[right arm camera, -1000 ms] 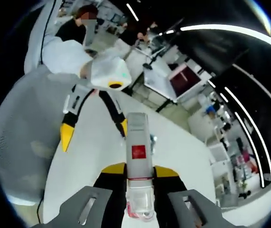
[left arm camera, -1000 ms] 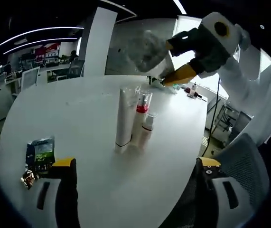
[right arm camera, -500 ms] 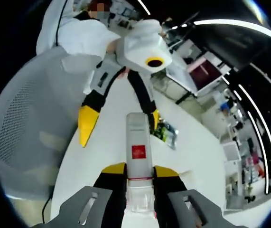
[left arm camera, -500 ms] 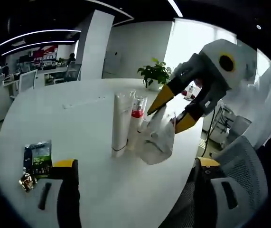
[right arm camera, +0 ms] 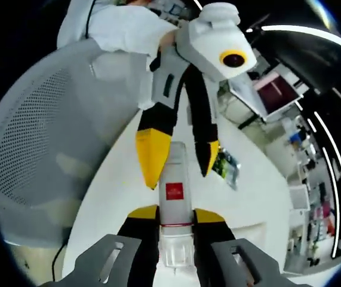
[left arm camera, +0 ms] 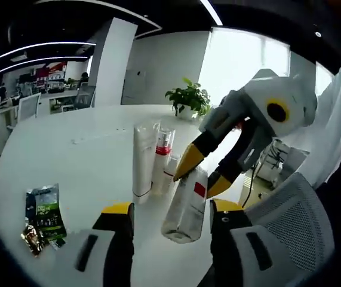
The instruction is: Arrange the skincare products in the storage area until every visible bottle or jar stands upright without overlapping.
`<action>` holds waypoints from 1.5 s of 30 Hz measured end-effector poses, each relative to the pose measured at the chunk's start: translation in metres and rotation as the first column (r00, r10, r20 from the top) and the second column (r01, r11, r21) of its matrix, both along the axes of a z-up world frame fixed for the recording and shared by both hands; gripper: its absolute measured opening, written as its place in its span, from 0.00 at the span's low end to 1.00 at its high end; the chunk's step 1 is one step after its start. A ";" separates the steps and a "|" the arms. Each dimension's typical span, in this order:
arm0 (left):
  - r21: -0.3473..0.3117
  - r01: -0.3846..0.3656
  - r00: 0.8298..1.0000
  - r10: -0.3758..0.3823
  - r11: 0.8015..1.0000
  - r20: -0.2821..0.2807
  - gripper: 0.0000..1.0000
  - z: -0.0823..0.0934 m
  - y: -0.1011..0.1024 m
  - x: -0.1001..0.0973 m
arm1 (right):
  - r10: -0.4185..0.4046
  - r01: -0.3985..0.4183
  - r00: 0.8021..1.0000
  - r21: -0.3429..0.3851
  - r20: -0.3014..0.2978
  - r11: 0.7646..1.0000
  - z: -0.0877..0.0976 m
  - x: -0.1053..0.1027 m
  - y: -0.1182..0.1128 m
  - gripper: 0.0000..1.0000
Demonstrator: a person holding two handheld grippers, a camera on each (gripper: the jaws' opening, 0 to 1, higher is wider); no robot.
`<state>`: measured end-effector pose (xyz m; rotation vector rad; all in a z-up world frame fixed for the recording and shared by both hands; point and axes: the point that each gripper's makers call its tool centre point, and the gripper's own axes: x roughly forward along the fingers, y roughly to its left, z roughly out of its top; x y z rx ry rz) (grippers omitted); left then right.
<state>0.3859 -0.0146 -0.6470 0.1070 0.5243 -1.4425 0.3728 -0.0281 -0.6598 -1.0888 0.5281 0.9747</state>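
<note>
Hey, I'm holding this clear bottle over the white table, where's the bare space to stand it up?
The white table is bare between the snack packets and the white tube, and across its far side toward the plant. It is crowded right of the tube: the red-banded bottle, the clear bottle in the right gripper, and the left gripper.
</note>
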 end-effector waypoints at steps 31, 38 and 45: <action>0.084 0.054 0.995 -0.046 0.995 -0.092 0.19 -0.028 -0.009 -0.020 | 0.482 -0.357 0.847 -0.431 0.225 0.828 -0.013 0.005 0.009 0.13; 0.112 0.066 0.991 -0.052 0.991 -0.125 0.19 -0.043 -0.019 -0.022 | 0.542 -0.380 0.815 -0.518 0.204 0.767 -0.022 0.004 0.003 0.14; 0.115 0.108 0.988 -0.095 0.987 -0.118 0.18 -0.052 -0.027 -0.030 | 0.559 -0.393 0.810 -0.544 0.176 0.741 -0.031 0.000 -0.005 0.14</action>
